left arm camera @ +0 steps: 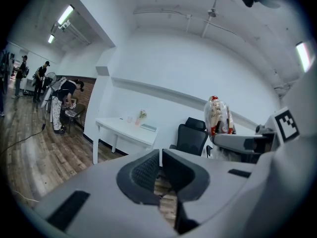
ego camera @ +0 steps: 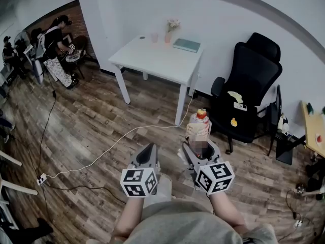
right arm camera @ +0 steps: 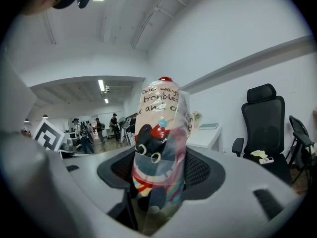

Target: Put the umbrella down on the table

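Observation:
The folded umbrella, in a clear printed sleeve with a cartoon figure and a red tip, stands upright in my right gripper. In the right gripper view the umbrella fills the gap of the right gripper, whose pads press on both its sides. My left gripper is level beside it on the left, shut, with nothing in it. In the left gripper view the pads of the left gripper meet, and the umbrella shows at the right. The white table stands some way ahead, against the wall.
On the table are a pink vase with flowers, a cup and a green book. A black office chair stands to its right. A white cable runs over the wooden floor. People work at the far left.

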### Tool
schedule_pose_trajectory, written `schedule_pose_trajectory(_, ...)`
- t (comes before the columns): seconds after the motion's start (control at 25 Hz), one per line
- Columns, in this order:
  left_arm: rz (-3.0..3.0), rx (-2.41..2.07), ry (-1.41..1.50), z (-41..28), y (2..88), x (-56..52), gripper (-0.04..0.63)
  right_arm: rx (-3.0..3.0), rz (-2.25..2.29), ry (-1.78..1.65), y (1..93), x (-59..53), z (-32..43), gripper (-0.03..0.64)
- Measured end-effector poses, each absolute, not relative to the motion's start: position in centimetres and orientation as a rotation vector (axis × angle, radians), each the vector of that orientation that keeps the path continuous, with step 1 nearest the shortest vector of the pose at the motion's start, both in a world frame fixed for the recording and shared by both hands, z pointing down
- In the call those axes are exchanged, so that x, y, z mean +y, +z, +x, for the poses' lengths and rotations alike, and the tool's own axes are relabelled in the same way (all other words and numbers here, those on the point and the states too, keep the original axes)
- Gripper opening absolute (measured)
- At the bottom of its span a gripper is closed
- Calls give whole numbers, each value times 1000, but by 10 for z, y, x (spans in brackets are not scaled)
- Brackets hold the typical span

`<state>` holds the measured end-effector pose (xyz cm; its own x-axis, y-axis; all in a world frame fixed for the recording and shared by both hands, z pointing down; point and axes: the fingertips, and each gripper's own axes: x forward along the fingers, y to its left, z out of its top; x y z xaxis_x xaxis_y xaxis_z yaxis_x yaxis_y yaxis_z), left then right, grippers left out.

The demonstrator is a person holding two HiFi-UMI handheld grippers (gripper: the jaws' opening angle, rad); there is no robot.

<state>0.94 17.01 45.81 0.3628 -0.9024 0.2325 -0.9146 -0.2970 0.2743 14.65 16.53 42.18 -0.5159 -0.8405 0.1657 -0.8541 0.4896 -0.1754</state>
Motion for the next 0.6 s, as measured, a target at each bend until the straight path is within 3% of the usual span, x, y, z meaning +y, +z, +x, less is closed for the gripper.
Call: schedule_pose_trajectory(0.6,2279,-1579,37,-7,461,36,18,-2660,1553,343,419,34,135,262)
